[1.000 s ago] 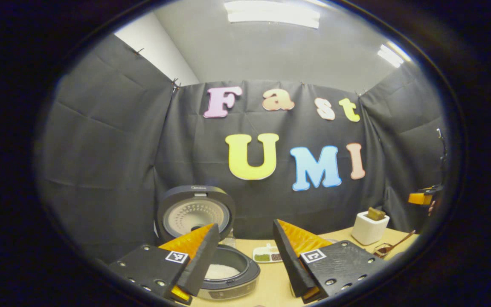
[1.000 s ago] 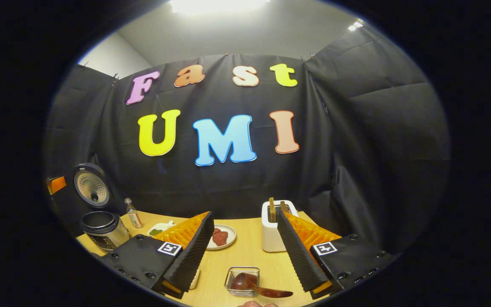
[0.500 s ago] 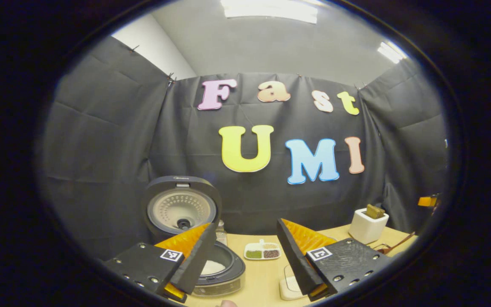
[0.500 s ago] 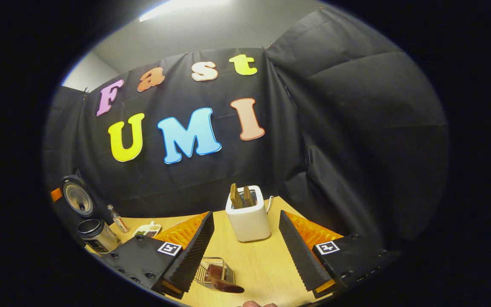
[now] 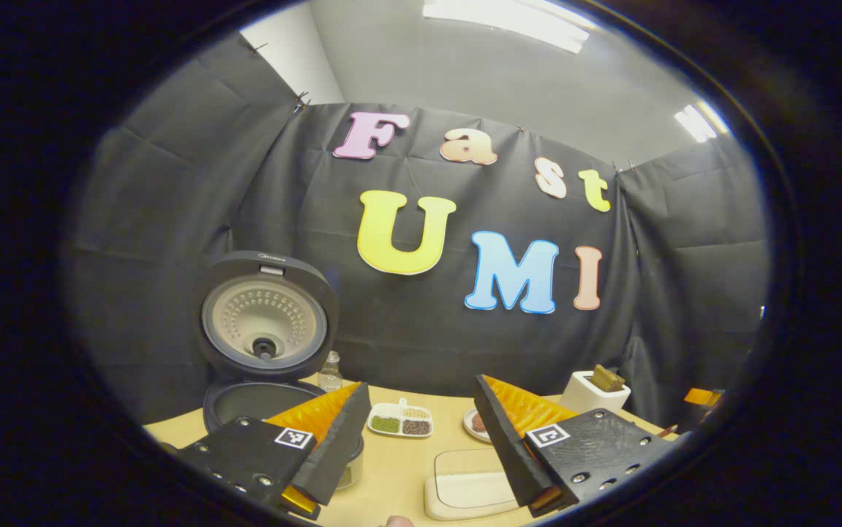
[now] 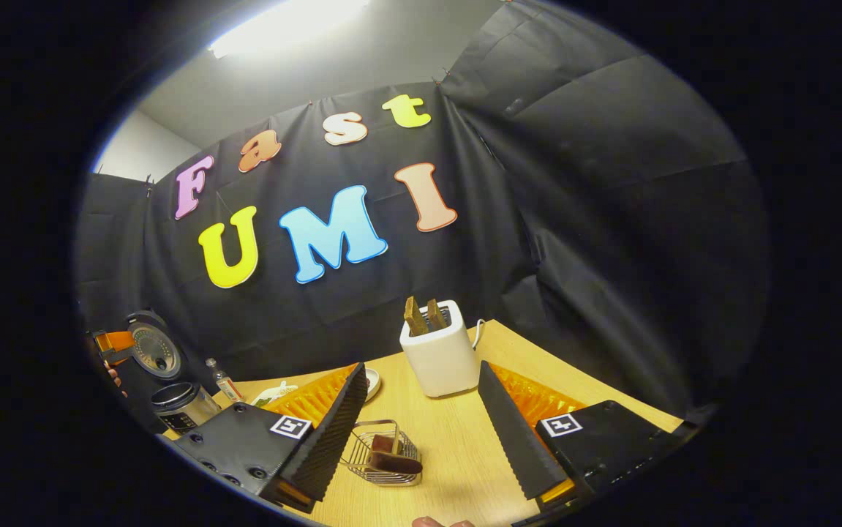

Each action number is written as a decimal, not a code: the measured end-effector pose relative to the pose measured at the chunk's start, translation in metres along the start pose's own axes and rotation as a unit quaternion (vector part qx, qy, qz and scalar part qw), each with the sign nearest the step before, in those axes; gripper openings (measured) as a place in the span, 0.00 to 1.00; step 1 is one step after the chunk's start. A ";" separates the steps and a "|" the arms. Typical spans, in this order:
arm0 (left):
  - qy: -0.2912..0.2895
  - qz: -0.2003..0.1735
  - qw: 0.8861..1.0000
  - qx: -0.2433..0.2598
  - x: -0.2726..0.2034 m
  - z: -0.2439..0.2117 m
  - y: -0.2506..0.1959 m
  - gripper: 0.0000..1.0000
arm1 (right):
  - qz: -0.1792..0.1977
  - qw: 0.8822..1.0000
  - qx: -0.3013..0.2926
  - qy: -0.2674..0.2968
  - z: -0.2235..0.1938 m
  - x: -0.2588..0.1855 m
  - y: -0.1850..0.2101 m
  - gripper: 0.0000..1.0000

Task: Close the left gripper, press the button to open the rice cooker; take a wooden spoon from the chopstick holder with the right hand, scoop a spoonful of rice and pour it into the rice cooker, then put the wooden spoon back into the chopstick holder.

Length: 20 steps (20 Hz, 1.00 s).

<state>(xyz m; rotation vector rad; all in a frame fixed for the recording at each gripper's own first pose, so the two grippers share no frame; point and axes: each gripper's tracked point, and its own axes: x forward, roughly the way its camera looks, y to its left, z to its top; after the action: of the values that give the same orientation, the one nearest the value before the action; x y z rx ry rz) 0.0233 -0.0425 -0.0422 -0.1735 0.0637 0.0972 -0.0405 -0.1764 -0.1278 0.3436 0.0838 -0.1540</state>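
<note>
Holding both grippers above the wooden table (image 6: 457,446), I keep each one spread wide with nothing between its fingers. In the left gripper view, my left gripper (image 5: 421,446) points toward the back wall; the rice cooker (image 5: 263,395) stands just beyond and partly behind the left-hand finger (image 5: 333,439), its lid (image 5: 265,316) raised upright and showing the perforated inner plate. The pot opening is dark from this angle, so I cannot tell what it contains. A small clear bottle (image 5: 330,372) stands just beside the cooker, and a divided condiment dish (image 5: 400,421) lies between the two fingers, farther back. A pale cutting board (image 5: 468,487) lies near the right-hand finger, and a white toaster (image 5: 594,391) sits well off to the right. In the right gripper view, my right gripper (image 6: 421,439) hovers over the wire chopstick holder (image 6: 382,452), which lies on the table between the fingers, closer to the left-hand one. The wooden spoon (image 6: 394,462) rests in that holder, its dark end showing above the wire rim. The toaster (image 6: 441,350) stands beyond the holder with two slices protruding. The cooker (image 6: 172,401) appears far to the left, well apart from this gripper.
</note>
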 end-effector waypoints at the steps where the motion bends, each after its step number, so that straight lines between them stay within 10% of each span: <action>1: 0.004 0.003 1.000 -0.002 0.000 -0.002 0.002 0.89 | 0.003 1.000 0.002 0.000 -0.007 0.001 0.001 0.98; 20: 0.025 0.020 0.999 0.016 -0.009 -0.019 0.033 0.89 | -0.008 0.998 0.036 0.048 -0.095 0.040 0.017 0.91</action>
<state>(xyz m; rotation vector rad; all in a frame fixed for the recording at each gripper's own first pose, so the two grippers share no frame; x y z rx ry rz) 0.0097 -0.0147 -0.0656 -0.1429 0.1191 0.1317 -0.0034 -0.1338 -0.2157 0.4228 0.1763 -0.1562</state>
